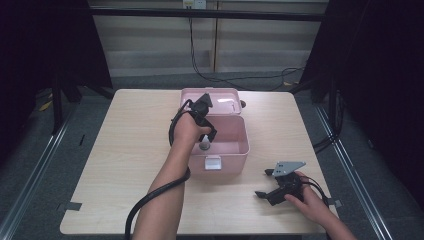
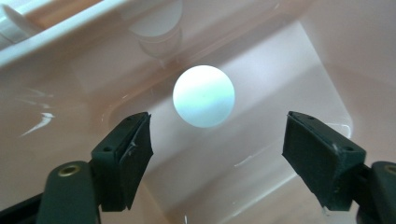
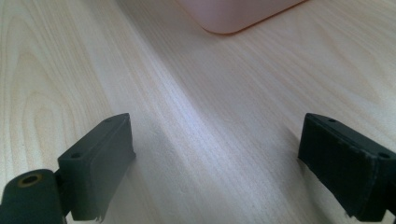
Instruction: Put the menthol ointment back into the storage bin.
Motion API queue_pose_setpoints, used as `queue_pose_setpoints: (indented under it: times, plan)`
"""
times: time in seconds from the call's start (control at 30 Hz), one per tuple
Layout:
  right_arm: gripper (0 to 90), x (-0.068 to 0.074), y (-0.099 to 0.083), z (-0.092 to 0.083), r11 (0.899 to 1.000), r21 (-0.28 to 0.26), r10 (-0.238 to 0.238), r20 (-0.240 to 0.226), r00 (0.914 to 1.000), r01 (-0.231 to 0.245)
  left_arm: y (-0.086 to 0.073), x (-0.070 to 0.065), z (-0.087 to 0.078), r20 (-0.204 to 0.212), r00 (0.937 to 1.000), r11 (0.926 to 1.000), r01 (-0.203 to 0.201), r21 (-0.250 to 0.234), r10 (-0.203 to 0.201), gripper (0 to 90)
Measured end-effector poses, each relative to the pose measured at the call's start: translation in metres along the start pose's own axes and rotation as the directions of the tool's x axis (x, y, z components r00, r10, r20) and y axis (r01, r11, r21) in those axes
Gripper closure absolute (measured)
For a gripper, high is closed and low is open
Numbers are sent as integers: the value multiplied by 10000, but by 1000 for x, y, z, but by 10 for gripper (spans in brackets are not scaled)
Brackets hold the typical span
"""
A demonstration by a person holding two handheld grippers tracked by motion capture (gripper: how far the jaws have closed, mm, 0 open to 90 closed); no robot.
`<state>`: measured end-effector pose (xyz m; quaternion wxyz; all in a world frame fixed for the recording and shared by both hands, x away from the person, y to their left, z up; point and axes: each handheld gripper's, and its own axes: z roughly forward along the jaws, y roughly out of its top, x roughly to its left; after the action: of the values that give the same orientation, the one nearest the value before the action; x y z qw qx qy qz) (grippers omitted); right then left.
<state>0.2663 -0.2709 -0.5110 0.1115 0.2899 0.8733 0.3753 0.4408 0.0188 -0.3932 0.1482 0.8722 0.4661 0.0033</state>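
A pale wooden table [image 1: 125, 150] stood in front of the person, with a pink box [image 1: 227, 145] set near its middle, lid [image 1: 212, 101] thrown back toward the far side and a white latch [image 1: 212, 162] on the near wall.

On the left, the person's left hand [image 1: 186, 131] reached over the box's near left corner, holding the left gripper [image 1: 206, 142] tipped down into the open box. A thick black cable [image 1: 150, 200] ran back along the forearm toward the table's near edge. In the left gripper view the jaws were spread wide, with nothing between them; beyond them a white ball [image 2: 204, 95] lay on the pink floor of the box [image 2: 289, 70], centred in the gap but clear of both pads. I could not tell how far above the ball the jaws hung. A white fitting [image 2: 156, 28] showed on the box wall just past the ball.

Over to the right, the right hand [image 1: 307, 197] rested on the table near the front right corner, well apart from the box, holding the right gripper [image 1: 264, 183] low, pointing left, with its grey plate [image 1: 287, 167] on top. In the right gripper view its jaws stood wide apart too, gripping nothing, just over bare wood [image 3: 210, 126], with a rounded corner of the box [image 3: 233, 14] ahead.
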Motion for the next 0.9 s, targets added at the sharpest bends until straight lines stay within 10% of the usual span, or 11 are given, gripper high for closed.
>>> queue_pose_setpoints:
  times: [0.9]
  plan:
    - [96, 0, 0, 0, 10000, -13, -1, -60, 10000, 1, -12, 4, -46, 440, 9990, 9995, -117, 283, 105, 218]
